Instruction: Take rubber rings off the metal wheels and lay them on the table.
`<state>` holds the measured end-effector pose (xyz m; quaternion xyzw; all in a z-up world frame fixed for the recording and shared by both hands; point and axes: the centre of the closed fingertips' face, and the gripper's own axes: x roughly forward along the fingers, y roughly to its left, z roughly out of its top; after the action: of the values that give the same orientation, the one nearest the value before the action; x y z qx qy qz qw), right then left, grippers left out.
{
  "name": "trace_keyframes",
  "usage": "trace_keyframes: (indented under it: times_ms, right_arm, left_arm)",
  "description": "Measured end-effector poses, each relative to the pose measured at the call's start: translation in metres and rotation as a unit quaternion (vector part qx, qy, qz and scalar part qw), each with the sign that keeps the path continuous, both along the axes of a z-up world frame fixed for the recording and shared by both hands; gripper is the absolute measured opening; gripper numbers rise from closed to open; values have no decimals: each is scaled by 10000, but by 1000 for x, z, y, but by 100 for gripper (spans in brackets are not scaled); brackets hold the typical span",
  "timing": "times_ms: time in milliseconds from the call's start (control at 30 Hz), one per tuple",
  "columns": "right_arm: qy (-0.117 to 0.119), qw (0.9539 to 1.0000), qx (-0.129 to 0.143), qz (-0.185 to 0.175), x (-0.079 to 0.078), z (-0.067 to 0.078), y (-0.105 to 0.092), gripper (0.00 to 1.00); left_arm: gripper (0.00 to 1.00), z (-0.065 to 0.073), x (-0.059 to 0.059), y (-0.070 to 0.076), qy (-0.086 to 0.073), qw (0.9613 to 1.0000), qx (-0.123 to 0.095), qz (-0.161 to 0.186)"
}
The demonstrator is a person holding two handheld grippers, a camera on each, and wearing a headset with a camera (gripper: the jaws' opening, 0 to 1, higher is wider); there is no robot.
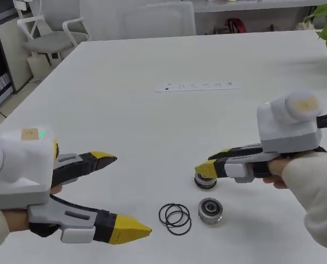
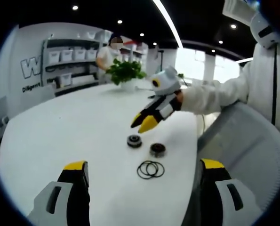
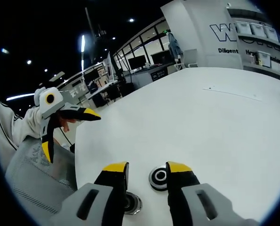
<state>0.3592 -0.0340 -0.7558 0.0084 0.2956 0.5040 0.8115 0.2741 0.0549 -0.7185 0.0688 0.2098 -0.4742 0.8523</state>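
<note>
Head view: left gripper (image 1: pixel 130 193), jaws spread wide, hovers above the white worktop (image 1: pixel 152 121). Right gripper (image 1: pixel 203 169), jaws slightly apart, sits just over one metal wheel (image 1: pixel 205 181). A second wheel (image 1: pixel 210 210) lies beside loose, overlapping rubber rings (image 1: pixel 175 217) on the worktop.

Thin black rubber rings (image 1: pixel 175 217) are lying overlapped near the table (image 1: pixel 152 121)'s near edge, the nearer metal wheel (image 1: pixel 210 210) sitting flat just beside them and the farther metal wheel (image 1: pixel 205 180) sitting behind it.

Black rubber rings (image 1: pixel 175 218), silvery metal wheels (image 1: pixel 210 210), white table (image 1: pixel 152 121), yellow-tipped left tool (image 1: pixel 127 193).
</note>
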Motion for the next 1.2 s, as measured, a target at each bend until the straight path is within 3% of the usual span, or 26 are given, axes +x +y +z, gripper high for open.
trace_keyframes:
  times_ms: [200, 467, 733, 867, 1200]
  right_arm:
    - [38, 9998, 85, -156, 4, -3, -8, 30]
    - [18, 9996, 62, -277, 7, -4, -13, 31]
    - [-11, 9996, 12, -270, 5, -5, -13, 31]
    - [-41, 9997, 0, -250, 4, -4, -12, 30]
    - [-63, 9995, 40, -297, 5, -2, -15, 30]
  left_arm:
    - [99, 4, 2, -2, -50, 9999, 91, -78]
    - [98, 46, 22, 1, -592, 9982, -84, 72]
    - [96, 77, 39, 2, -986, 9950, -129, 132]
    - [95, 91, 48, -5, -1161, 9930, -198, 116]
    - [89, 101, 64, -34, -1362, 9905, -138, -125]
